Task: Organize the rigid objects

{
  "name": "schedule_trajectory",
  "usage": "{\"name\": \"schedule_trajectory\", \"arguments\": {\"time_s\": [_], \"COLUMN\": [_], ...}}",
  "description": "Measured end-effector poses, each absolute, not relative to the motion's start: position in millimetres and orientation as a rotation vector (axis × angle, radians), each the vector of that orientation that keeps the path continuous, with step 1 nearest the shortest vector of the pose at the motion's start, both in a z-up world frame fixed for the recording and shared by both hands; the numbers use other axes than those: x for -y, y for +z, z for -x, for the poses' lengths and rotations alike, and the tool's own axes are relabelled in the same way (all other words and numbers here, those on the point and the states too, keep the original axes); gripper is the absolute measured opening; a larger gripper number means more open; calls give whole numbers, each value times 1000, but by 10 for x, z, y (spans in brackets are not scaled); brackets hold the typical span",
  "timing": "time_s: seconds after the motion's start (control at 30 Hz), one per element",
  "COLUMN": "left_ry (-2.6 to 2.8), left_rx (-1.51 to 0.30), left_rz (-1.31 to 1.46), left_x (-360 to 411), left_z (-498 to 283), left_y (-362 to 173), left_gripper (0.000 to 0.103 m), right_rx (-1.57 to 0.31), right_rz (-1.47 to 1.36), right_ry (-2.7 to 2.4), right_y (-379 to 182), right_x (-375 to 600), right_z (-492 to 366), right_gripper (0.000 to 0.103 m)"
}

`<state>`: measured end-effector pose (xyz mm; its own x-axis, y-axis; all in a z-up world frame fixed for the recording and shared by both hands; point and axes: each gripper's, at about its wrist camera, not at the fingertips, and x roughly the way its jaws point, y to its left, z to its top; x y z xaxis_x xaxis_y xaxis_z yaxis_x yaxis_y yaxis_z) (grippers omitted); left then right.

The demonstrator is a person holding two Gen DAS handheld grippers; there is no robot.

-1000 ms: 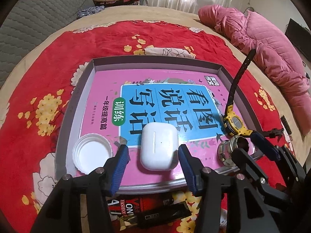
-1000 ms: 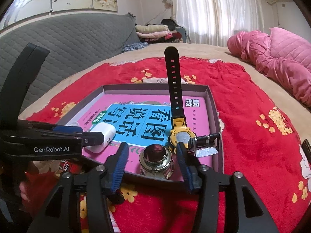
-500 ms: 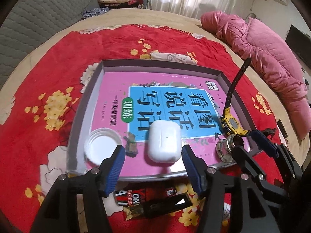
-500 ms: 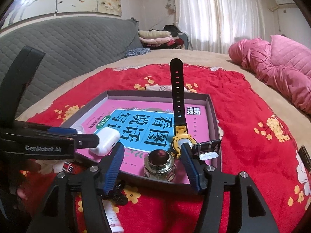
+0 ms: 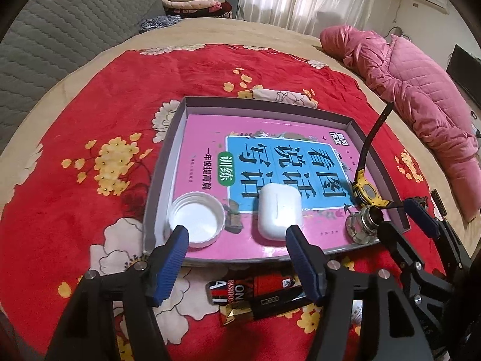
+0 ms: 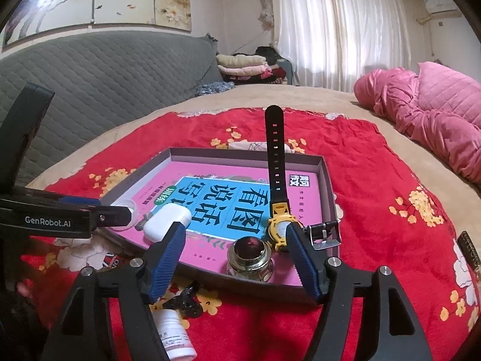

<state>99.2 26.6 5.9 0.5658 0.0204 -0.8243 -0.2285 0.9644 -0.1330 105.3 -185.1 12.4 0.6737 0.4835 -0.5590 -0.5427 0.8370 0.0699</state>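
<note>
A grey box lid (image 5: 163, 156) (image 6: 326, 180) on the red blanket holds a pink book (image 5: 204, 138) (image 6: 216, 171). On the book lie a white earbud case (image 5: 279, 210) (image 6: 166, 221), a white bottle cap (image 5: 197, 221), a small glass jar (image 5: 362, 225) (image 6: 249, 257) and a yellow watch (image 5: 365, 192) (image 6: 281, 230) with a black strap standing up. My left gripper (image 5: 237, 234) is open, jaws opening, just short of the case, nothing between its fingers. My right gripper (image 6: 236, 236) is open too, jaws opening, with the jar beyond its tips, untouched.
On the blanket in front of the lid lie a red and black packet (image 5: 255, 291), a white bottle (image 6: 176, 337) and a small black piece (image 6: 183, 300). A pink quilted coat (image 5: 415, 90) lies at the right. A grey headboard (image 6: 105, 75) stands behind.
Both grippers have opened wider. The left gripper has drawn back from the earbud case, which now lies beyond its tips. The jar now sits freer between the right fingers' line.
</note>
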Motion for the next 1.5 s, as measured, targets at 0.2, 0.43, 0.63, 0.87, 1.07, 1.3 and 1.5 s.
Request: {"name": "schedule_trajectory", "arguments": {"time_s": [0.2,0.43,0.63,0.87,1.07,1.3,1.5], "left_ry": [150,138,114,104,90,52,41], "left_rx": [-952,-948,-954,-946,-925,-914,-906], "left_rz": [235,231,226,234,244,239,239], "left_x": [-285,-288,-277,-294,-301,-236,-248], "left_z": [-946,-911,-868,-790,-733,-642,-576], "left_y": [107,133,111,126,200,223,233], "left_gripper": [67,67,67,67,67,67,67], "right_rx": [-573,-554,-522,-501,-493,-506,-520], "right_rz": [106,105,104,131,139,155,174], "right_ry": [578,564,561,557,548,534,525], "right_y": [189,268,369,442,500,520,533], "right_x": [1875,1966,2016,2000,1994,2056,2062], "right_z": [-998,-928,-830,-697,-603,-484,-405], "right_gripper": [72,73,74,74,74,74,74]}}
